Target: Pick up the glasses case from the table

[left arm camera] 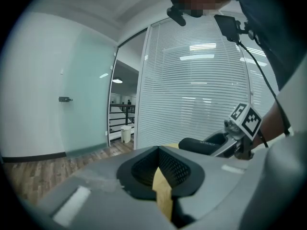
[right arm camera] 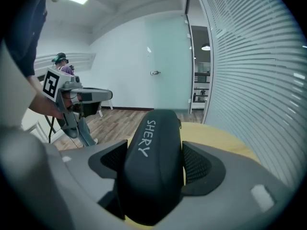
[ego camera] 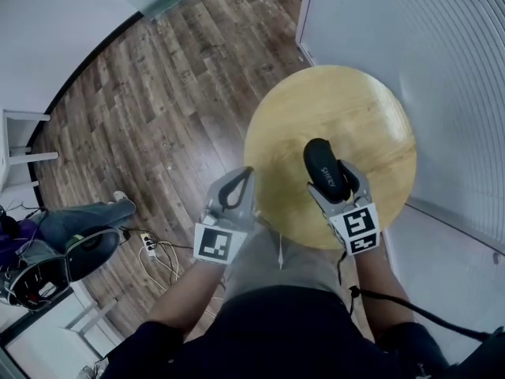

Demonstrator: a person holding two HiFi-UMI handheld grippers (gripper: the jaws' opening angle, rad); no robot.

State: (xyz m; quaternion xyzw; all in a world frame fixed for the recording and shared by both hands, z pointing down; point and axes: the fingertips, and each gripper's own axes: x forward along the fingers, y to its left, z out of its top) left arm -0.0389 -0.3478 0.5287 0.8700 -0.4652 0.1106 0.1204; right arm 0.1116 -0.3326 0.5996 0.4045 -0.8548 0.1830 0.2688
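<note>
Head view puts my left gripper point(ego camera: 246, 174) closed on nothing at the edge of the table point(ego camera: 355, 105), my right gripper point(ego camera: 336, 183) clamped round the black glasses case point(ego camera: 319, 160) above it, so I judge the grasp made and a straight lift due next.

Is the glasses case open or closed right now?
Closed. The glasses case shows one smooth black shell with no gap or lining visible, clamped in the right claw.
</note>
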